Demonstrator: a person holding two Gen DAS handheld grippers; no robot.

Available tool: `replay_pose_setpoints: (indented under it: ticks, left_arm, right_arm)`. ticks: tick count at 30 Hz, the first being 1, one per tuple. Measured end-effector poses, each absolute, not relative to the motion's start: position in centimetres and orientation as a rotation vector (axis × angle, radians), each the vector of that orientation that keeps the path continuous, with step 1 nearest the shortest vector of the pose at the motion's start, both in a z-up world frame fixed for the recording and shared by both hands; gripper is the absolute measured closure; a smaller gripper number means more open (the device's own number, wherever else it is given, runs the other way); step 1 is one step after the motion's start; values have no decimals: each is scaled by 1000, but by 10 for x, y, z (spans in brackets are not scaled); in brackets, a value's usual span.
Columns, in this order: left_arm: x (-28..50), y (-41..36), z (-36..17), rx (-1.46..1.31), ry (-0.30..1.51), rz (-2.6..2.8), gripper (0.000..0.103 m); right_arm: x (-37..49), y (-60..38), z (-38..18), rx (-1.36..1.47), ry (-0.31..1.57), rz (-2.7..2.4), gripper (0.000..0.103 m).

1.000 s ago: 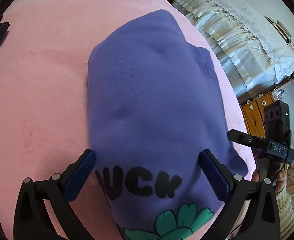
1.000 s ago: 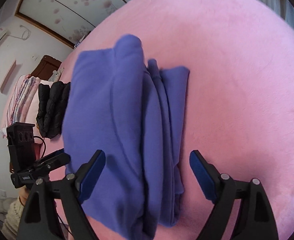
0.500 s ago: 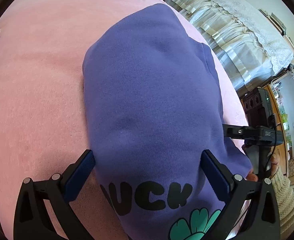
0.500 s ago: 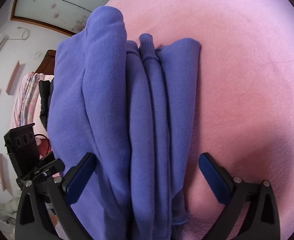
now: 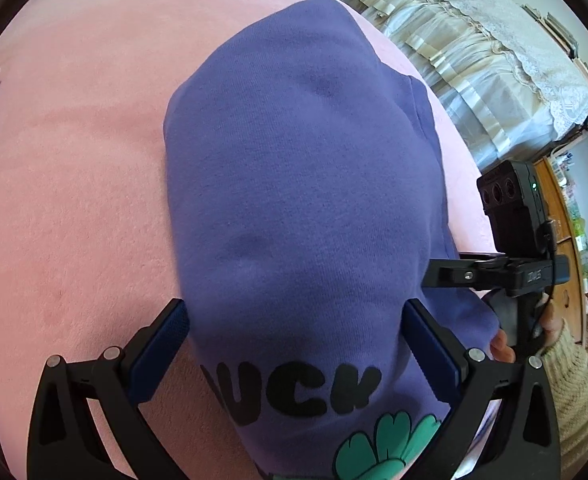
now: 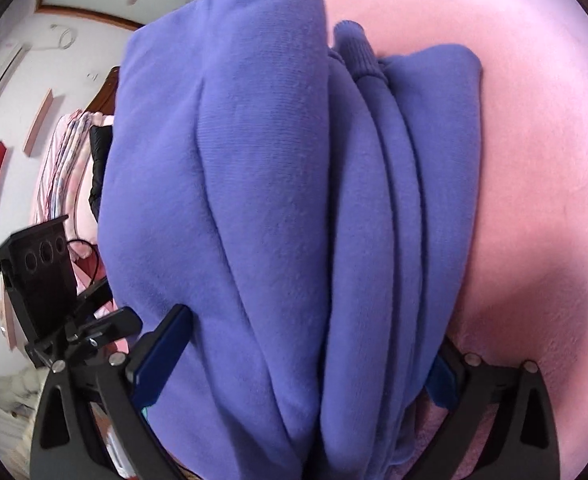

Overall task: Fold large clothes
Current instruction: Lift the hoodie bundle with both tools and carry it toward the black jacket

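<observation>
A purple sweatshirt (image 5: 294, 168) lies folded into a thick bundle on the pink blanket (image 5: 74, 160). Its near end shows black letters and a green flower print (image 5: 382, 444). My left gripper (image 5: 294, 312) is open, with one finger on each side of that printed end. In the right wrist view the sweatshirt (image 6: 262, 200) shows stacked folds and a ribbed cuff (image 6: 354, 44). My right gripper (image 6: 310, 332) is open too, straddling the folded edge, and cloth partly covers its right finger (image 6: 442, 376). Each gripper appears at the edge of the other's view.
A bed with white lace-trimmed covers (image 5: 474, 52) stands beyond the blanket's right edge, and a wooden cabinet (image 5: 562, 216) behind it. A black garment (image 6: 100, 160) and striped pink bedding (image 6: 62, 168) lie at the far left. Bare pink blanket (image 6: 534, 160) stretches to the right.
Both grippers have moved in closer to the sweatshirt. In the right wrist view its folds now fill the whole gap between the fingers. Both stay open.
</observation>
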State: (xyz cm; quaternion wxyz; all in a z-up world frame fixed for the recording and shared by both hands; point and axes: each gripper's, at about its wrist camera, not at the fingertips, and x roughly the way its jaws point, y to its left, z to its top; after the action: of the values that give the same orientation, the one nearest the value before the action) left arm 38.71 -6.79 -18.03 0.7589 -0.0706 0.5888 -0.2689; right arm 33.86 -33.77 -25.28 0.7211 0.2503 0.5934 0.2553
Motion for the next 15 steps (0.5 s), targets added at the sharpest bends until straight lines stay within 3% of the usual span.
replay_pose_setpoints:
  ticks: [15]
  left_arm:
    - [409, -56, -244, -531, 1427, -777, 0]
  right_arm:
    - [327, -346, -247, 501, 1200, 553, 27]
